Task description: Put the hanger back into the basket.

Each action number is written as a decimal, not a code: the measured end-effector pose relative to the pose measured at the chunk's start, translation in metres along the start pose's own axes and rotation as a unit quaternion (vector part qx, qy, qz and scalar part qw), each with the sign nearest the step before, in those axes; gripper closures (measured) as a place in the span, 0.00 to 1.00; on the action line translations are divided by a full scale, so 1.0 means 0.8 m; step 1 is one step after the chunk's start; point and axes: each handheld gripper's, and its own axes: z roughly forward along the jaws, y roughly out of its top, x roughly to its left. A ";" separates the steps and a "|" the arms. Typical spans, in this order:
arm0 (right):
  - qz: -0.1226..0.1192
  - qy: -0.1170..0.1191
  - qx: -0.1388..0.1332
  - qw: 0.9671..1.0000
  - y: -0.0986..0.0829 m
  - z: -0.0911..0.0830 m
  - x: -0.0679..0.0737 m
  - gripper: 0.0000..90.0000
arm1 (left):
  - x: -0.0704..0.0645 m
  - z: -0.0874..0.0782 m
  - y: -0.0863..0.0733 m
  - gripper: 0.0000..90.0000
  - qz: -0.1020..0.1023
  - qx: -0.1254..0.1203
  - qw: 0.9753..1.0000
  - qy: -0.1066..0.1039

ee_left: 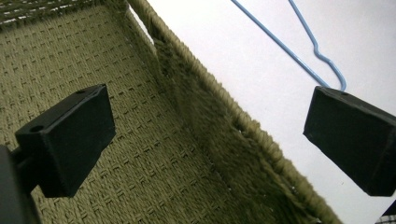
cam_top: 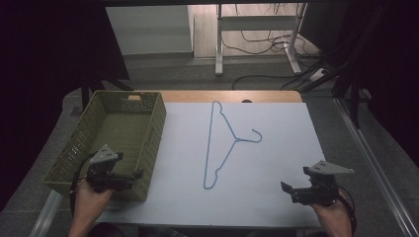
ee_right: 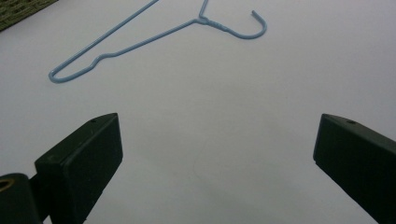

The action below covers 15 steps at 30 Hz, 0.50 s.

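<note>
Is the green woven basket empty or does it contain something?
Empty: the basket shows bare woven floor in the high view and left gripper view.

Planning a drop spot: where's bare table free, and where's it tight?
Free: white table right of the blue wire hanger, and the near strip ahead of the right gripper. Tight: between hanger and green woven basket, where the left gripper sits over the basket's edge.

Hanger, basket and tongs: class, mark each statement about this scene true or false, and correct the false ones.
1. The hanger lies flat on the white sheet. True.
2. The basket holds folded clothes. False: nothing lies in the part of it in view.
3. The left tongs are above the basket's near right corner. True.
4. The right tongs grip the hanger. False: they are open, apart from it.
5. The hanger is blue. True.
</note>
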 end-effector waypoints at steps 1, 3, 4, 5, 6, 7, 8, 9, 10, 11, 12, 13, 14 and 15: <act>-0.001 0.000 0.000 1.000 0.000 0.000 0.000 0.01 | -0.001 -0.001 0.002 0.02 0.002 -0.002 1.000 0.001; -0.002 -0.001 0.000 1.000 0.001 -0.001 0.000 0.01 | -0.004 -0.003 0.006 0.02 0.009 -0.003 1.000 0.005; -0.002 0.000 0.000 1.000 0.001 -0.001 0.000 0.01 | -0.006 -0.004 0.009 0.02 0.011 -0.005 1.000 0.003; -0.003 0.000 0.000 1.000 0.001 -0.002 0.000 0.01 | -0.008 -0.004 0.011 0.02 0.013 -0.006 1.000 0.003; -0.004 -0.001 0.000 1.000 0.002 -0.002 0.000 0.01 | -0.009 -0.004 0.014 0.02 0.016 -0.006 1.000 0.002; -0.005 -0.001 0.001 1.000 0.002 -0.002 -0.001 0.00 | -0.011 -0.004 0.016 0.03 0.019 -0.006 1.000 0.001; -0.004 0.000 0.001 1.000 0.003 -0.003 -0.001 0.00 | -0.013 -0.005 0.019 0.03 0.022 -0.007 1.000 0.000; -0.005 0.001 0.001 1.000 0.004 -0.003 -0.001 0.00 | -0.015 -0.005 0.021 0.03 0.024 -0.007 1.000 0.001; -0.005 0.004 0.001 1.000 0.005 -0.004 -0.001 0.00 | -0.018 -0.005 0.024 0.03 0.028 -0.007 1.000 0.000; -0.005 0.005 0.000 1.000 0.007 -0.004 -0.001 0.00 | -0.020 -0.005 0.027 0.03 0.030 -0.007 1.000 -0.002; -0.009 0.004 0.001 1.000 0.008 -0.004 -0.001 0.00 | -0.022 -0.004 0.029 0.03 0.033 -0.007 0.999 -0.004; -0.009 0.004 0.002 1.000 0.010 -0.005 0.000 0.00 | -0.025 -0.004 0.032 0.03 0.037 -0.007 0.999 -0.003; -0.012 0.008 0.005 1.000 0.013 -0.005 0.000 0.00 | -0.028 -0.004 0.035 0.03 0.041 -0.007 0.999 -0.003; -0.012 0.008 0.005 1.000 0.013 -0.005 0.000 0.00 | -0.030 -0.004 0.038 0.03 0.044 -0.008 0.999 -0.005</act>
